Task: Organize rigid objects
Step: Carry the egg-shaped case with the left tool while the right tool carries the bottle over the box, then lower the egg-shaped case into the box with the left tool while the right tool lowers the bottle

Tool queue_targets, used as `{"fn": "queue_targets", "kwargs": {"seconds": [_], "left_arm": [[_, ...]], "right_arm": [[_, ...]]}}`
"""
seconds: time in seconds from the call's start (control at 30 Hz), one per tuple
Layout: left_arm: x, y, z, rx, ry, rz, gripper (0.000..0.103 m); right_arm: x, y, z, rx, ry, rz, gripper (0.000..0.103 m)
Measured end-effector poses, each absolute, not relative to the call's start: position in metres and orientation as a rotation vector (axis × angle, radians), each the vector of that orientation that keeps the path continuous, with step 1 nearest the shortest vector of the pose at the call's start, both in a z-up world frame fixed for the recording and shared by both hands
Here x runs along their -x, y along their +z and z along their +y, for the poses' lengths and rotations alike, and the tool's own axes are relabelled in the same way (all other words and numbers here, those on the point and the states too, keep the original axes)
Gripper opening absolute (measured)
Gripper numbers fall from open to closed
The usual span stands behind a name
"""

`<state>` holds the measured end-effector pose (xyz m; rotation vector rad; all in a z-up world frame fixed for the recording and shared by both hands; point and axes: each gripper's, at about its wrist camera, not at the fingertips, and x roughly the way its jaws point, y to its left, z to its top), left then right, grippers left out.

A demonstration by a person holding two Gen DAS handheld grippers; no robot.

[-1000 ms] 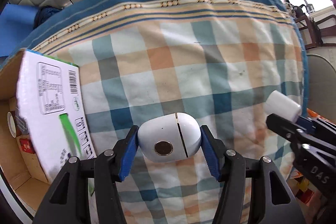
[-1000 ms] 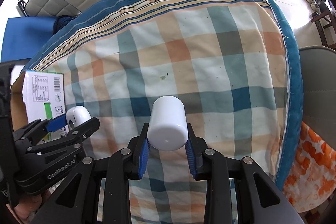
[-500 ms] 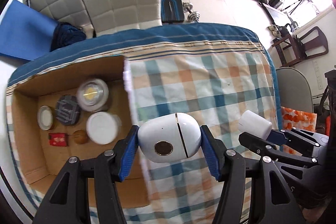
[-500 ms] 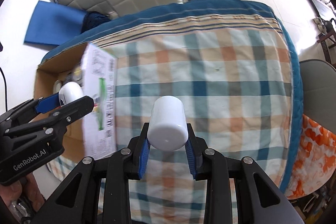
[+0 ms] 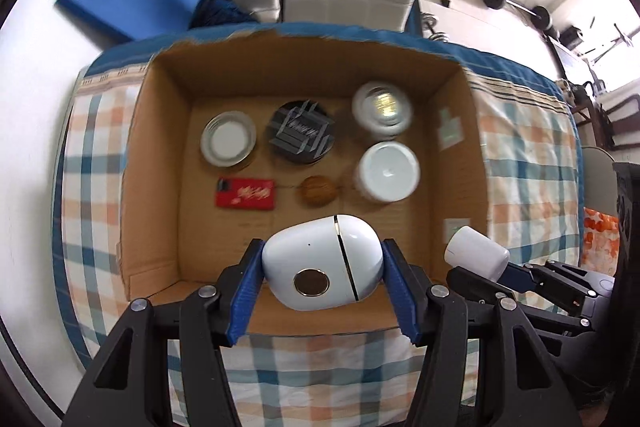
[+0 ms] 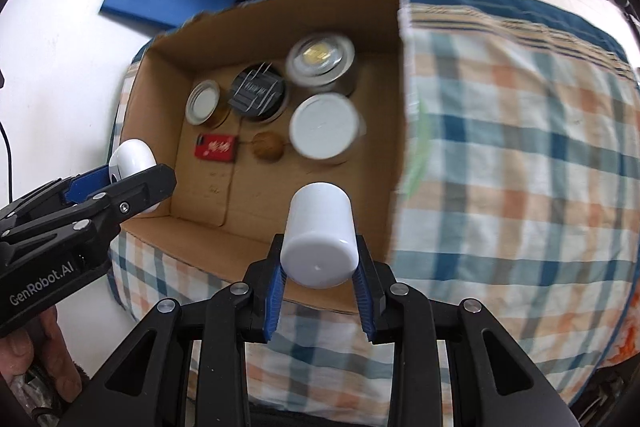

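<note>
Above the cardboard box [image 5: 160, 163], left fingers [image 5: 320, 281] clamping white case [image 5: 320, 267], right fingers [image 6: 318, 275] gripping white cylinder [image 6: 318, 239], "GenRobot.AI" lettering.

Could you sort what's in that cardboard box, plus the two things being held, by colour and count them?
White: 4: lidded jar, tub, case in the left gripper, cylinder in the right gripper
Black: 1: round tin
Red: 1: packet
Brown: 1: ball
Clear with gold: 1: jar
Total: 8

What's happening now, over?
Left gripper shut on white case. Right gripper shut on white cup. Both above box. Near floor bare; jars at back.
</note>
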<state>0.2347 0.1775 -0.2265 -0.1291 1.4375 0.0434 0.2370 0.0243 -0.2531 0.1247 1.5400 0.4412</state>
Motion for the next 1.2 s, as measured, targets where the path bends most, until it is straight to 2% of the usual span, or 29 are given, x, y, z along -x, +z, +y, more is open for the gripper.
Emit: {"fn": "queue_targets", "kwargs": {"seconds": [0.2,0.6,0.83,1.2], "left_arm": [[-0.232,-0.273,0.223,0.2,0.064,1.529,0.055],[-0.257,-0.363,0.243,0.212,0.027,1.702,0.055],[-0.269,-0.387,0.245,0.196,0.009,1.757,0.055],[-0.283,-0.382,0.236,0.18,-0.009,1.754,0.055]], "right_arm": [[-0.245,-0.291,0.071,-0.123,0.446,1.601,0.033],[-0.267,-0.354,0.117,-0.064,0.387,1.693,0.033],[-0.274,-0.373,0.126,-0.061,0.36,1.73,0.033],[-0.273,-0.379,0.121,-0.083,0.333,1.737,0.033]]}}
